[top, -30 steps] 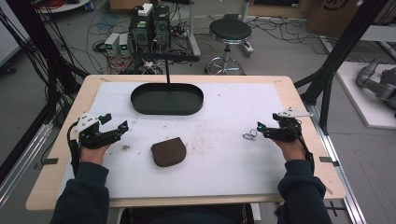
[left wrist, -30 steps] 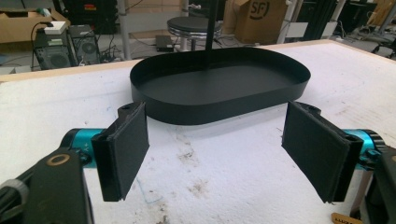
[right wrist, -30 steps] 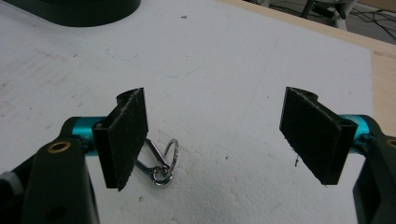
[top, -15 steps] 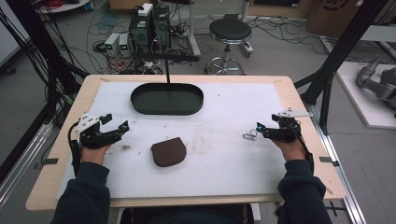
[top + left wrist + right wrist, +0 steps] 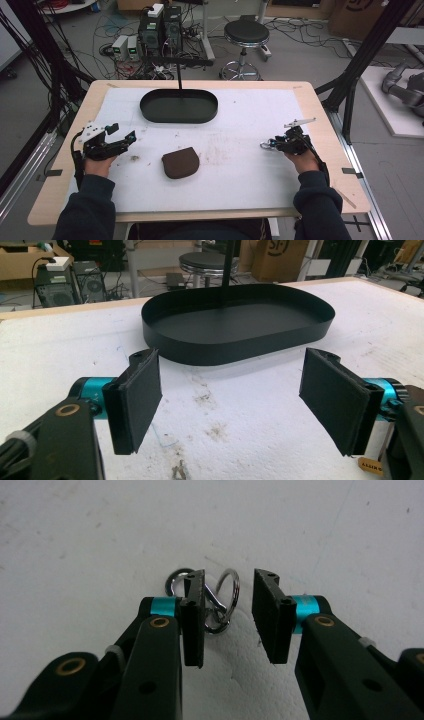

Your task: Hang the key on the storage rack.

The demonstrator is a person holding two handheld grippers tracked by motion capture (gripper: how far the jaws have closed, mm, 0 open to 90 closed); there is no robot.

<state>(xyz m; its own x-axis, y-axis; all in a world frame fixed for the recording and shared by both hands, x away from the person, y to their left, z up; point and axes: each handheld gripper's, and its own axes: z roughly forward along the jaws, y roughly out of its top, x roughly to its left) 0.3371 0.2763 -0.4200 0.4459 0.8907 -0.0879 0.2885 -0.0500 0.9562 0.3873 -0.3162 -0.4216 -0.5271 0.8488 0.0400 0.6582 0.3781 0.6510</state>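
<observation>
Overhead, high view:
Surface: pale wooden surface (image 5: 320,120) under a white, stained sheet.
Tray: black oval tray (image 5: 179,105) at 12 o'clock, a thin black post rising at its far rim.
Pouch: brown pouch (image 5: 180,162) near the centre, toward 6 o'clock, apart from both claws.
Left claw: left claw (image 5: 123,136) at 9 o'clock, held by a hand, jaws apart, nothing between them.
Right claw: right claw (image 5: 266,145) at 3 o'clock, tips at a small metal key ring (image 5: 265,145).

Left gripper view:
Claw state: left claw (image 5: 235,400) wide open, empty, above the sheet.
Tray: tray (image 5: 235,322) ahead at 12 o'clock.

Right gripper view:
Claw state: right claw (image 5: 229,617) partly open, not clamped.
Key ring: key ring (image 5: 226,597) lying on the sheet between the jaws, close against the left pad (image 5: 194,630).
</observation>
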